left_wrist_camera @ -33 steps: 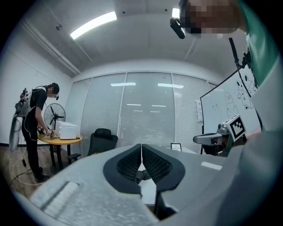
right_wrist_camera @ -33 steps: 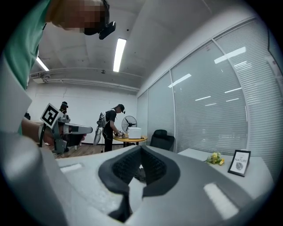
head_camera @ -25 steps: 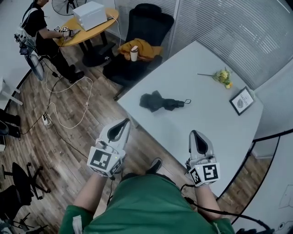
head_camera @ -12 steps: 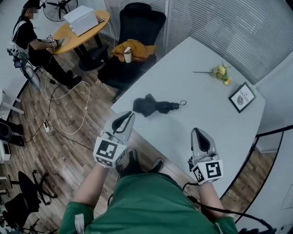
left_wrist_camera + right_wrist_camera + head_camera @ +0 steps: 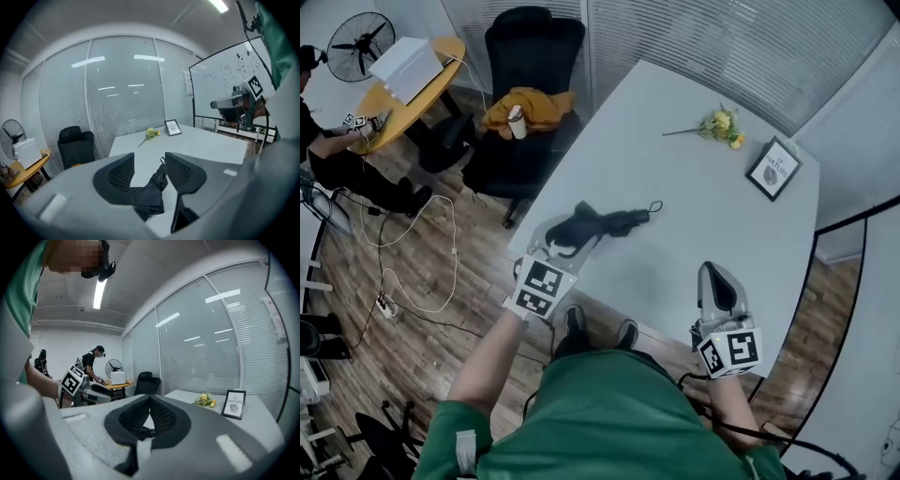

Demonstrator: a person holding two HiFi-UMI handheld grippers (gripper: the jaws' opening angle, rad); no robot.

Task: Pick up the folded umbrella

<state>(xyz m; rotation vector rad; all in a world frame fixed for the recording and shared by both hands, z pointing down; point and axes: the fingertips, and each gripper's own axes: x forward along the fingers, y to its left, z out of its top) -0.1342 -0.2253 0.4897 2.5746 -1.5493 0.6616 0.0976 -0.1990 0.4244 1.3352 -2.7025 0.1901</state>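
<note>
The folded black umbrella (image 5: 614, 223) lies near the front left edge of the white table (image 5: 694, 206), strap end pointing right. My left gripper (image 5: 564, 240) has reached its bunched left end. In the left gripper view the umbrella (image 5: 150, 194) lies between the two pads of that gripper (image 5: 150, 157), whose jaws are opening, and neither pad presses on it. My right gripper (image 5: 716, 274) hovers over the table's near edge, right of the umbrella. Its jaws (image 5: 150, 400) are shut on nothing.
Yellow flowers (image 5: 720, 125) and a small picture frame (image 5: 773, 171) lie at the table's far side. A black chair (image 5: 525, 56) with a yellow garment (image 5: 530, 105) stands left of the table. Farther left are a round yellow table (image 5: 408, 94), a seated person and floor cables (image 5: 441, 253).
My left gripper has moved forward and down from the floor side to the umbrella's left end, and its jaws have parted. The right gripper has shifted only slightly.
</note>
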